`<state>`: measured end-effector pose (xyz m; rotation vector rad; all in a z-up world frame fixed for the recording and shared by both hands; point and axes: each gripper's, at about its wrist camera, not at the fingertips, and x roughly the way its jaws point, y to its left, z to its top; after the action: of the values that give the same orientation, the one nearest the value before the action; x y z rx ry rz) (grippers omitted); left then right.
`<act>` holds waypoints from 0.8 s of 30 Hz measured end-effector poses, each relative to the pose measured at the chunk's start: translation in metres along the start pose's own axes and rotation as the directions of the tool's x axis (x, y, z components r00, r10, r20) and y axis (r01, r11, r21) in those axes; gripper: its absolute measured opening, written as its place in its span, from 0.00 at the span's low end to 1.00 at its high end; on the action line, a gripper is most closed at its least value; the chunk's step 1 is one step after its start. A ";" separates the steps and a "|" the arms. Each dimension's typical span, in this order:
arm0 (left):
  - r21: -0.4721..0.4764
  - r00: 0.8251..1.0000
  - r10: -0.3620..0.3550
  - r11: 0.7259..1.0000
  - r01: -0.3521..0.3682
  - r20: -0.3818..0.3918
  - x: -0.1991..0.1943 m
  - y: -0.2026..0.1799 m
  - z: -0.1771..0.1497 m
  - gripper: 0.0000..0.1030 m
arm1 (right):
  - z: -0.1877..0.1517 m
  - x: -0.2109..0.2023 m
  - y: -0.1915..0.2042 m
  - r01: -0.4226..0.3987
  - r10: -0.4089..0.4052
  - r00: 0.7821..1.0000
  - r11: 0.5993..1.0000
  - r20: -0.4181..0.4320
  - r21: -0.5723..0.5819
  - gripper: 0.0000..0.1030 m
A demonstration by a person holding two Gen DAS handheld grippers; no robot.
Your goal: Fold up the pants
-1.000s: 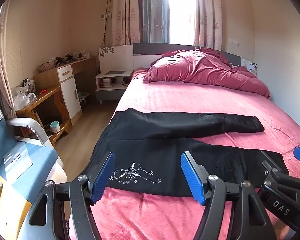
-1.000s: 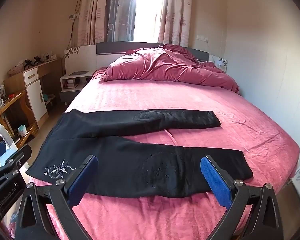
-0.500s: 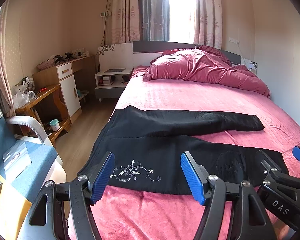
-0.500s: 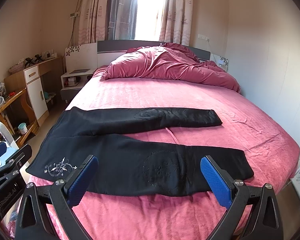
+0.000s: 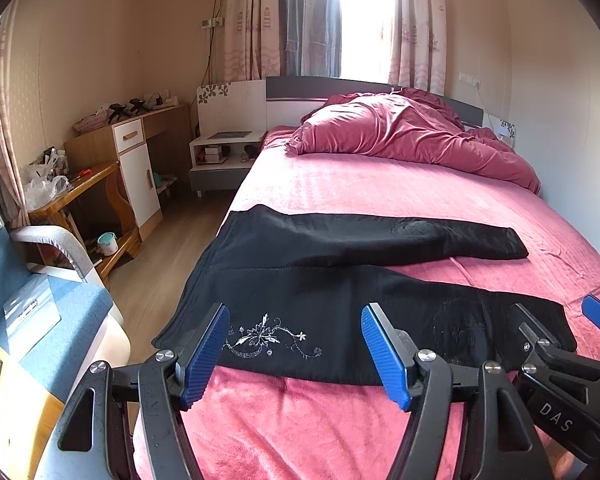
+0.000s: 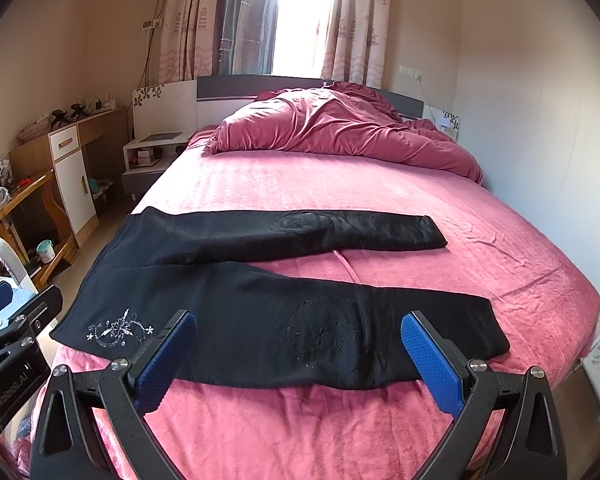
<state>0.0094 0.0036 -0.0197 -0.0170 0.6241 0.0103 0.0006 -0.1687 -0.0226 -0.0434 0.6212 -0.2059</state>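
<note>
Black pants (image 5: 332, 280) (image 6: 260, 296) lie flat across the pink bed (image 5: 380, 188) (image 6: 300, 188), waist at the left edge, both legs spread out to the right. White flower embroidery (image 5: 268, 338) (image 6: 118, 330) marks the near hip. My left gripper (image 5: 296, 344) hovers open over the near waist edge, nothing between its blue pads. My right gripper (image 6: 300, 352) hangs open above the near leg's knee area, its jaws wide apart and empty. Neither gripper touches the cloth.
A crumpled maroon duvet (image 5: 404, 136) (image 6: 340, 128) is heaped at the headboard. Left of the bed stand a white nightstand (image 5: 224, 156), a wooden desk with cabinet (image 5: 112, 160) and a grey chair (image 5: 56, 248). A wall runs along the bed's right side.
</note>
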 end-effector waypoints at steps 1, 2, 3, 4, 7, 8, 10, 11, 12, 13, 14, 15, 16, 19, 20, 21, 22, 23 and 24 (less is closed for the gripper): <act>0.000 1.000 0.000 1.000 0.000 -0.002 0.000 0.000 0.000 0.68 | -0.001 0.001 0.000 0.001 -0.001 1.000 1.000 -0.002 -0.001 1.00; 0.000 1.000 0.000 1.000 0.000 -0.004 0.001 0.000 0.000 0.68 | -0.001 0.001 0.001 0.000 0.000 1.000 1.000 -0.004 -0.001 1.00; -0.001 1.000 -0.002 1.000 0.002 -0.007 0.002 0.000 -0.001 0.68 | -0.001 0.002 0.001 -0.001 0.001 1.000 1.000 -0.007 -0.001 1.00; 0.000 1.000 -0.001 1.000 0.001 -0.007 0.002 0.000 -0.001 0.68 | -0.001 0.002 0.001 -0.001 0.001 1.000 1.000 -0.008 -0.002 1.00; 0.000 1.000 -0.002 1.000 0.002 -0.014 0.003 0.000 0.000 0.68 | -0.001 0.003 0.001 0.000 0.000 1.000 1.000 -0.011 -0.005 1.00; 0.000 1.000 -0.002 1.000 0.002 -0.018 0.004 0.000 0.000 0.68 | -0.002 0.004 0.002 -0.001 0.001 1.000 1.000 -0.013 -0.007 1.00; 0.002 1.000 -0.002 1.000 0.003 -0.022 0.006 0.000 -0.001 0.68 | -0.002 0.006 0.002 -0.002 0.002 1.000 1.000 -0.020 -0.006 1.00; 0.002 1.000 -0.003 1.000 0.003 -0.024 0.007 0.000 -0.001 0.68 | -0.003 0.007 0.002 -0.003 0.003 1.000 1.000 -0.024 -0.005 1.00; 0.002 1.000 -0.004 1.000 0.004 -0.028 0.008 0.000 -0.001 0.68 | -0.004 0.009 0.002 -0.002 0.002 1.000 1.000 -0.028 -0.005 1.00; 0.002 0.999 -0.005 1.000 0.005 -0.031 0.009 0.000 -0.003 0.68 | -0.005 0.010 0.003 -0.002 0.002 0.999 1.000 -0.032 -0.006 1.00; 0.000 0.999 -0.009 1.000 0.009 -0.036 0.010 0.000 -0.003 0.68 | -0.006 0.012 0.002 -0.004 0.004 0.999 1.000 -0.036 -0.006 1.00; -0.002 0.999 -0.013 1.000 0.013 -0.040 0.012 0.001 -0.004 0.68 | -0.007 0.014 0.002 -0.006 0.006 0.999 1.000 -0.042 -0.005 1.00; -0.006 0.999 -0.022 1.000 0.021 -0.049 0.015 0.002 -0.004 0.68 | -0.008 0.016 0.001 -0.012 0.012 0.999 1.000 -0.051 -0.001 1.00; -0.030 0.993 -0.091 0.996 0.089 -0.077 0.025 0.009 -0.008 0.68 | -0.013 0.024 -0.005 -0.041 0.043 0.996 0.999 -0.082 0.023 1.00; -0.041 0.990 -0.110 0.993 0.107 -0.084 0.028 0.012 -0.009 0.68 | -0.016 0.028 -0.007 -0.056 0.059 0.994 0.998 -0.097 0.032 1.00; -0.061 0.985 -0.139 0.989 0.133 -0.098 0.034 0.017 -0.010 0.68 | -0.019 0.033 -0.011 -0.081 0.086 0.989 0.995 -0.118 0.051 1.00; -0.083 0.981 -0.164 0.984 0.155 -0.108 0.040 0.023 -0.012 0.68 | -0.022 0.039 -0.014 -0.108 0.118 0.984 0.991 -0.137 0.078 1.00; -0.125 0.973 -0.196 0.976 0.180 -0.122 0.049 0.032 -0.015 0.69 | -0.027 0.046 -0.020 -0.143 0.161 0.974 0.983 -0.161 0.117 1.00; -0.173 0.963 -0.226 0.965 0.200 -0.149 0.059 0.042 -0.017 0.70 | -0.032 0.051 -0.024 -0.163 0.187 0.965 0.977 -0.181 0.137 1.00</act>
<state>0.0470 0.0454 -0.0688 -0.2396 0.7859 -0.1526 0.0186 -0.2018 -0.0752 0.1503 0.8011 -0.0757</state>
